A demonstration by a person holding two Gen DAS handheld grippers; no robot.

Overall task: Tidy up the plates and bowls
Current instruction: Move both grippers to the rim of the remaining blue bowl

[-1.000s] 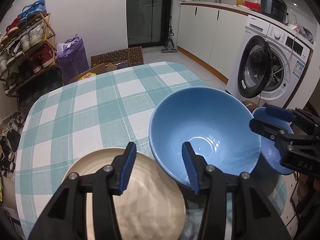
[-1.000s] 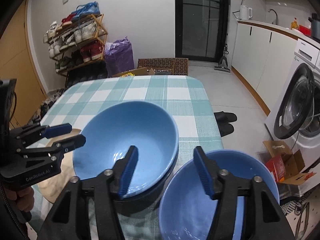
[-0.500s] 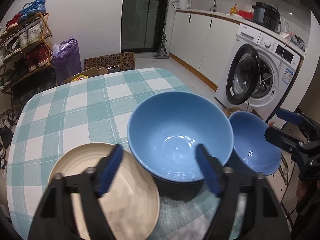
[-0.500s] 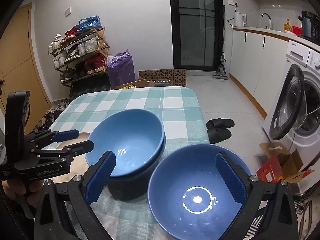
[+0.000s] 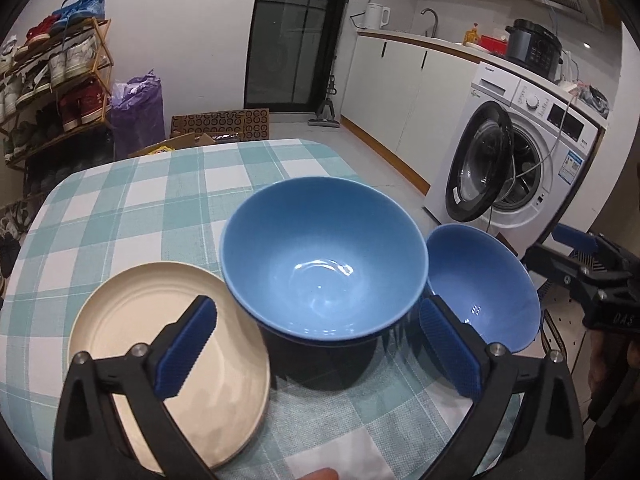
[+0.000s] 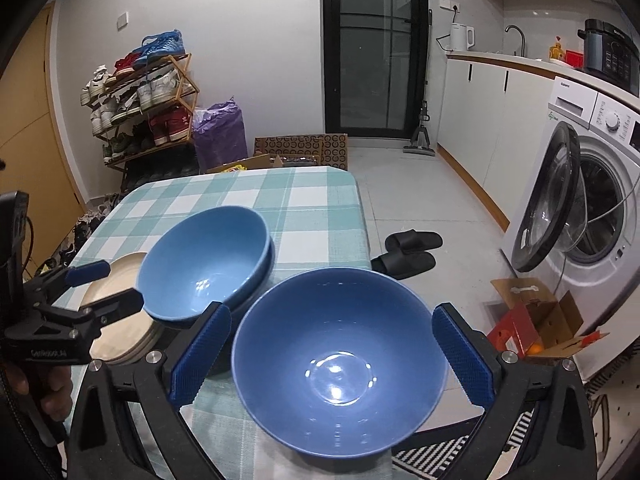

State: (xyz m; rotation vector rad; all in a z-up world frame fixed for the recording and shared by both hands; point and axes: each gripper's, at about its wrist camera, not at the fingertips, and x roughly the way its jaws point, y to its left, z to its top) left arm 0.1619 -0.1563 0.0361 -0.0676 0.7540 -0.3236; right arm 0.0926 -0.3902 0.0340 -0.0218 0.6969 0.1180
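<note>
At the centre of our work is a light blue glazed ceramic bowl [image 5: 324,256], which sits nested in a darker bowl beneath it, whose rim shows as a band below its own in both views. This pair stands on the teal-and-white checked tablecloth [image 5: 120,208]. Just beside it, toward the washing-machine side, rests a deeper blue ceramic bowl [image 6: 340,360] on its own near the table's edge, apart from the stack. On the other side lies a cream round plate [image 5: 160,344], which from the right wrist view seems to top a short pile of plates.

Our left gripper [image 5: 316,356] has just been opening; its jaws stand wide before the stacked bowls with nothing pressed between the blue pads. Our right gripper [image 6: 332,356] has likewise just spread; the lone bowl lies in the gap but the pads do not touch its rim.

We judge the task partly done: one bowl is nested, the plates are gathered. The single blue bowl probably has yet to join the stack.

Farther off stand a white front-loading washing machine [image 5: 532,168] and a wooden shoe rack [image 6: 144,96].
</note>
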